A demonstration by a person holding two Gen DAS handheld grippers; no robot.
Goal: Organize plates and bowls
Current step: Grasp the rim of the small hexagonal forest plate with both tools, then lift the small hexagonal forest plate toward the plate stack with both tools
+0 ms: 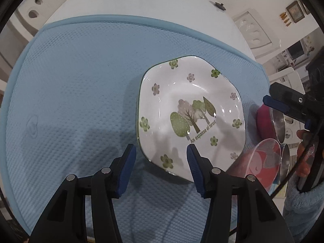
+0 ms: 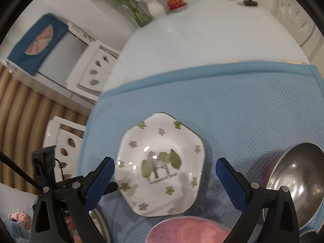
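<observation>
A white six-sided plate (image 1: 191,115) printed with green trees and flowers lies flat on a blue mat (image 1: 81,81). My left gripper (image 1: 161,154) hovers open over the plate's near corner; its right finger overlaps the rim and its left finger is over the mat. In the right wrist view the same plate (image 2: 162,162) sits below and between the widely spread fingers of my open right gripper (image 2: 165,166), with no pad touching it. A blue-padded finger (image 1: 277,104) of the right gripper enters the left wrist view from the right.
A steel bowl (image 2: 297,182) with a pink outside (image 1: 263,121) tilts at the mat's right edge. A translucent pink plate (image 2: 188,230) lies near the plate. The white table (image 2: 202,30) carries a vase (image 2: 155,6) and a black knob (image 2: 250,2). White chairs (image 2: 91,68) stand around.
</observation>
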